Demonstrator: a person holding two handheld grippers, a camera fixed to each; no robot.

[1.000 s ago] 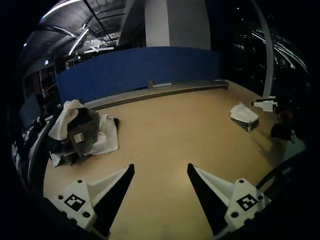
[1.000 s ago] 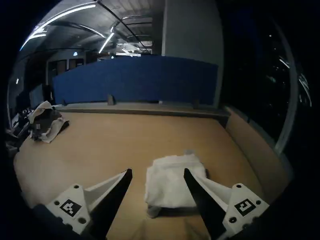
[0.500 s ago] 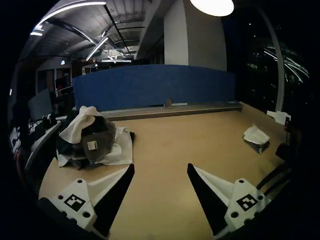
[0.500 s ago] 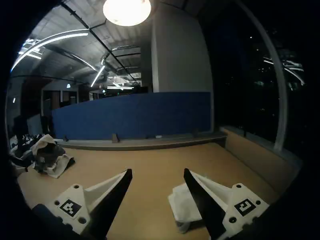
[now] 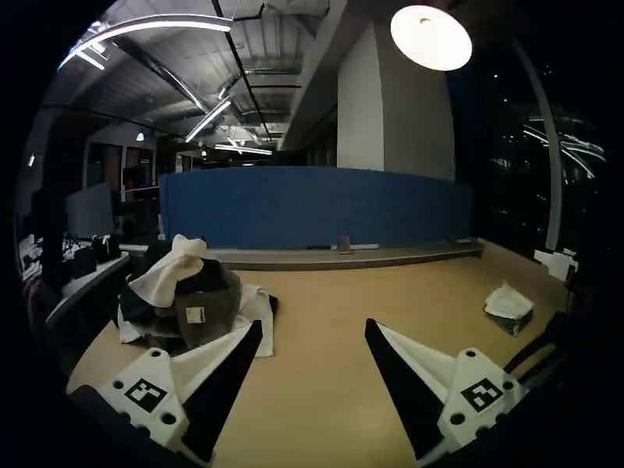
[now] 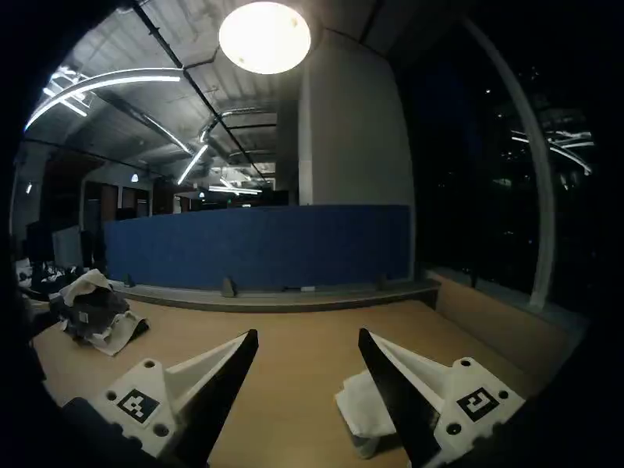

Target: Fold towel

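My left hand-held gripper (image 5: 310,323) and right hand-held gripper (image 6: 306,331) both gape wide, holding nothing. The folded towel (image 6: 357,399) lies on the table (image 6: 195,327), near right, partly behind the right hand-held gripper's finger. I reckon a low sweep there could snag and unfold it.

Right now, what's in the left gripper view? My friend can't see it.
The open left claw hovers over a wooden table, holding nothing. A messy pile of cloths sits at picture left, and a small folded towel lies far right. Behind are a blue divider and a glowing round lamp overhead.
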